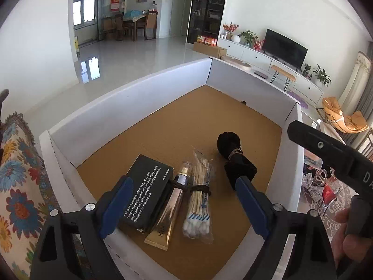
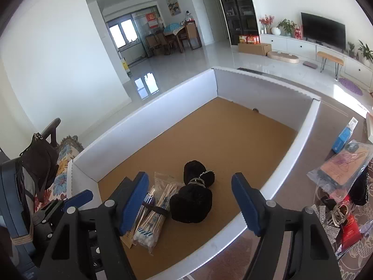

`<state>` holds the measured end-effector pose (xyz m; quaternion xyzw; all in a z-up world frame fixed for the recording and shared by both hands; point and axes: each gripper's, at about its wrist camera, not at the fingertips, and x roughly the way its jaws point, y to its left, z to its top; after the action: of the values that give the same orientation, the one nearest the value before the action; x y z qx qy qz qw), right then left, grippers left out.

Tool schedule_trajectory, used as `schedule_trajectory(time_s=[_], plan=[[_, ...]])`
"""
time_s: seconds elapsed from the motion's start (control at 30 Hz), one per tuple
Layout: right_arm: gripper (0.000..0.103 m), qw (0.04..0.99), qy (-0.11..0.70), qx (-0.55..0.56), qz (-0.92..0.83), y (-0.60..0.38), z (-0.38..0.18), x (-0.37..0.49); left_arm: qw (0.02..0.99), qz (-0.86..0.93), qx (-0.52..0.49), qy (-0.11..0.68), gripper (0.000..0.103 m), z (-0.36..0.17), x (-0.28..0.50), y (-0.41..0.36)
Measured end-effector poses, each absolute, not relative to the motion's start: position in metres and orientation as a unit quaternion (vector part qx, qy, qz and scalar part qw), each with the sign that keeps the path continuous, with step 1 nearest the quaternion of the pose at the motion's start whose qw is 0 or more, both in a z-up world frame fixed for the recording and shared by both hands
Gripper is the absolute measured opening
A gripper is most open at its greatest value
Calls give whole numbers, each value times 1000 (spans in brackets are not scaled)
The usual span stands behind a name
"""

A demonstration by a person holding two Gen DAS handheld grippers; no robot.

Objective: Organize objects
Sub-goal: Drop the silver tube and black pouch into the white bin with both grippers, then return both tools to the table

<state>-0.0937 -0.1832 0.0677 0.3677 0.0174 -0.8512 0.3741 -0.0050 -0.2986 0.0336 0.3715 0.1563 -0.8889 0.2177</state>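
A white-walled tray [image 1: 139,107] with a brown floor holds the objects near its front wall. A black box with white print [image 1: 144,196], a gold tube [image 1: 167,212] and a pack of cotton swabs [image 1: 199,210] lie side by side, with a dark band across the tube and swabs. A black velvet pouch [image 1: 233,154] lies just right of them. My left gripper [image 1: 184,182] hangs open above the box and swabs and holds nothing. My right gripper [image 2: 190,178] stands open over the pouch [image 2: 191,200] and the swabs [image 2: 153,214], also with nothing in it.
A floral cloth [image 1: 16,175] and a black bag [image 2: 39,161] lie left of the tray. Right of it, on a patterned surface, are a bagged notebook [image 2: 342,168], a blue carton [image 2: 342,137], a red packet [image 2: 349,231] and metal trinkets [image 2: 335,214].
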Motion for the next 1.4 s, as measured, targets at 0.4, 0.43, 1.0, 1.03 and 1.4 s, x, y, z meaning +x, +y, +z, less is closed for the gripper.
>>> schedule_trajectory(time_s=[0.4,0.43,1.0,1.03,1.4], plan=[[103,164,95,336,-923,51,11,-55,-47,-938,314,136,103,64,11,-96],[103,153,99,353,-918,70,-1,-50,-64,-933,330,127,103,57,5,-80],[103,56,78,433,-896,153,-52,-18,-34,-899,437,0,103,-48,-42,-8],[103,55,80,434,-896,152,-52,-18,-32,-897,442,7,103,-49,-44,-10],[103,58,70,437,-895,153,-53,-20,31,-882,468,39,103,-67,-53,-32]])
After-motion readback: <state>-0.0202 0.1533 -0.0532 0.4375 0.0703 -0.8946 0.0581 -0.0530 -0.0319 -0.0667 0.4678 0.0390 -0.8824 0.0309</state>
